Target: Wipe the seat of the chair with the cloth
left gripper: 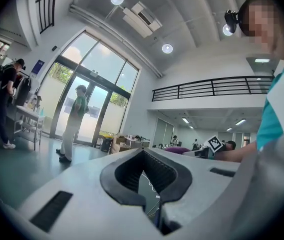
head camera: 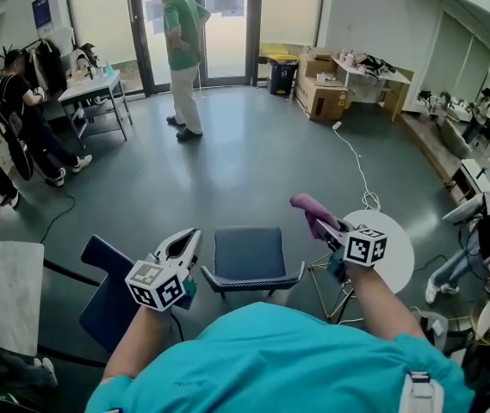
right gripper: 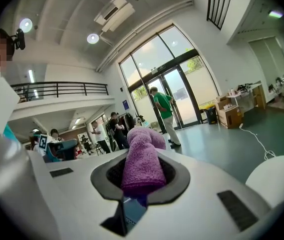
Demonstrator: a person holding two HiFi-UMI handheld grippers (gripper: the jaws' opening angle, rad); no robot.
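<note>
Closest to the lens, the right gripper (right gripper: 141,180) is clamped on the purple cloth (right gripper: 142,156), a bunched terry roll whose free end stands out past the jaw tips. From the head view I can see it held raised, off the right side of the chair and not touching anything. The left gripper (left gripper: 143,154) has its jaws closed with nothing between the pads, and it hangs over the floor just left of the chair. Between the two grippers and lower down sits the blue chair seat (head camera: 249,249), bare and untouched as far as I can tell, so I judge the wiping has not yet begun. To do it well, I would bring the right gripper over the far edge of the seat and tip it down, so that the protruding cloth meets the upholstery before the hard jaw tips do. Then I would draw it toward me in overlapping strokes from one side to the other. Only a short length of cloth sticks out, so pressing too steeply risks scraping the jaws on the fabric. The chair looks light, and the left gripper could steady its rim if it slides. Beyond the seat are a second dark blue chair (head camera: 107,292) to the left, a round white tabletop (head camera: 400,252) to the right, and open grey floor (head camera: 227,170).
</note>
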